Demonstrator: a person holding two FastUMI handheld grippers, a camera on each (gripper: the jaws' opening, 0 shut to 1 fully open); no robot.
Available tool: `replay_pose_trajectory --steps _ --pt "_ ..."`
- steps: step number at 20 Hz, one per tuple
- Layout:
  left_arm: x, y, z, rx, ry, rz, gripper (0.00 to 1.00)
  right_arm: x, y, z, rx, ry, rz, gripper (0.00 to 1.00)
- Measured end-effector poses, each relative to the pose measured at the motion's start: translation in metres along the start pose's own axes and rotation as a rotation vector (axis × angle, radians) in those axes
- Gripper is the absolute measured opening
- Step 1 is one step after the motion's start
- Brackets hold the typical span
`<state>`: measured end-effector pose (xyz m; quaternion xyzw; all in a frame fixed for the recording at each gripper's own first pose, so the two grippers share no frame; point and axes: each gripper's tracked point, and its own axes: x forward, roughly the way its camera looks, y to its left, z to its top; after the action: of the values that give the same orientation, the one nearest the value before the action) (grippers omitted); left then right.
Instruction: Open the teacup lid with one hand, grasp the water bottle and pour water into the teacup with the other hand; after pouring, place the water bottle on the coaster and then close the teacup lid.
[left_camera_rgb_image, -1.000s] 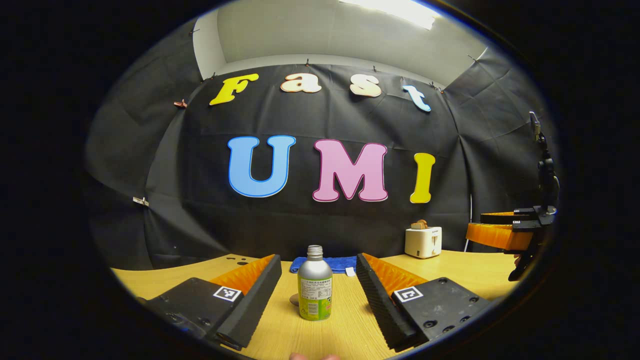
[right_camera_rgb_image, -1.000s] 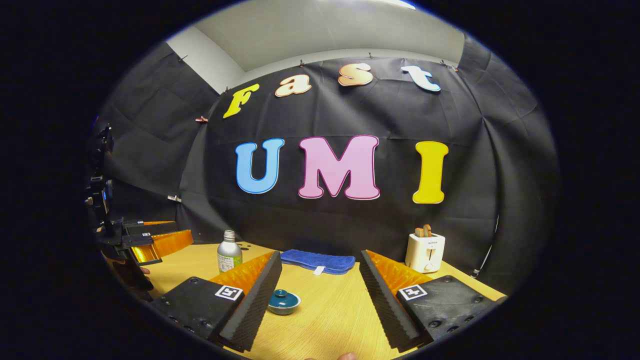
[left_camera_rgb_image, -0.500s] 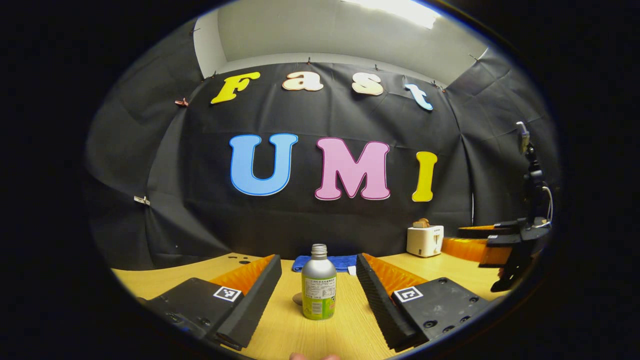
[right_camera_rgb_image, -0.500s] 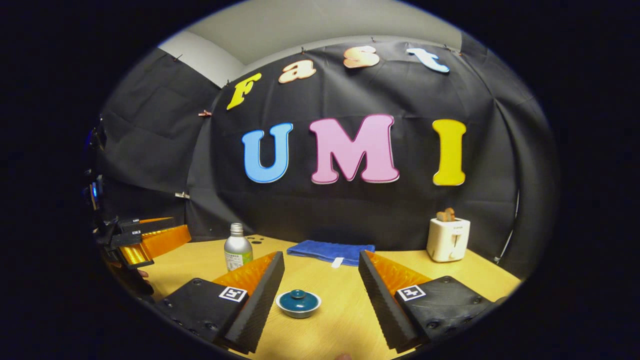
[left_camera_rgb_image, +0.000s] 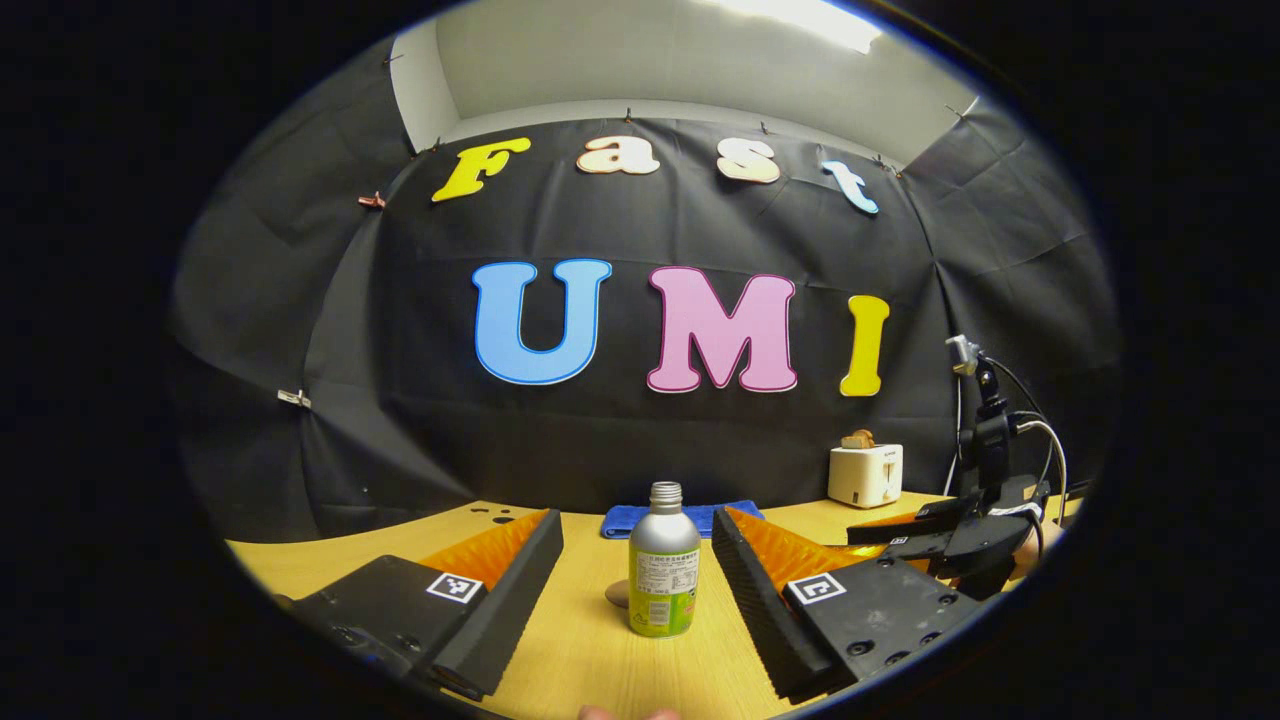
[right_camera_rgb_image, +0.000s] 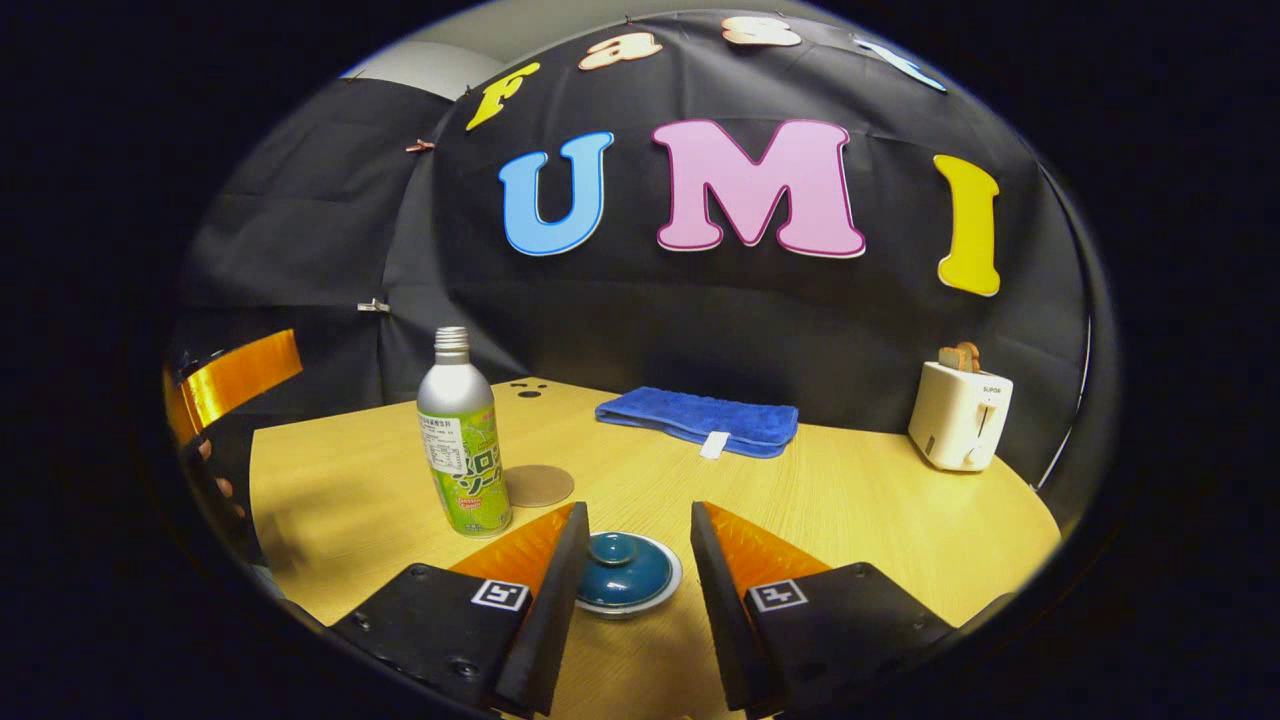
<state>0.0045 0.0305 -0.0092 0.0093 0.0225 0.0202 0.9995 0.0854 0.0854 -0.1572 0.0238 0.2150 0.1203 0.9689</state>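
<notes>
A silver bottle (left_camera_rgb_image: 662, 560) with a green label stands upright on the table, a short way ahead of my left gripper (left_camera_rgb_image: 637, 520), which is open and apart from it. The bottle (right_camera_rgb_image: 460, 440) also stands left of my right gripper (right_camera_rgb_image: 637, 518). A round brown coaster (right_camera_rgb_image: 538, 485) lies just behind the bottle, and part of the coaster (left_camera_rgb_image: 618, 594) peeks out beside it. The teal teacup lid (right_camera_rgb_image: 627, 572) with a knob rests on a white rim. My right gripper is open, low over the table, one finger on each side of the lid, not touching.
A folded blue towel (right_camera_rgb_image: 700, 418) lies at the back of the wooden table (right_camera_rgb_image: 850, 500). A white toaster (right_camera_rgb_image: 960, 415) stands at the back right. The left gripper (right_camera_rgb_image: 235, 375) and a hand show at the far left edge; the right gripper (left_camera_rgb_image: 930, 530) shows low at the right.
My right gripper has dropped and moved forward, so the lid now lies between its fingers, which stand closer together. The left gripper has drifted slightly; the bottle has not moved.
</notes>
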Motion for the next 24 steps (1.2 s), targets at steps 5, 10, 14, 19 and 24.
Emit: replay_pose_trajectory --steps 5,10,14,19,24 --pt "0.003 0.002 -0.007 -0.022 0.021 -0.005 0.95 0.016 0.006 -0.013 -0.019 0.051 0.014 0.65" --pt "0.003 0.006 -0.007 -0.025 0.023 0.004 0.95 0.023 0.015 -0.022 0.008 0.094 0.05 0.37" --pt "0.003 0.006 -0.009 -0.026 0.03 0.002 0.95 0.023 0.013 -0.019 0.018 0.082 0.045 0.31" --pt "0.004 0.004 -0.013 -0.026 0.04 -0.006 0.95 0.007 0.004 0.01 0.041 -0.017 0.023 0.31" --pt "0.011 -0.01 -0.036 0.011 0.096 -0.032 0.95 -0.041 -0.031 0.04 0.086 -0.156 -0.018 0.3"
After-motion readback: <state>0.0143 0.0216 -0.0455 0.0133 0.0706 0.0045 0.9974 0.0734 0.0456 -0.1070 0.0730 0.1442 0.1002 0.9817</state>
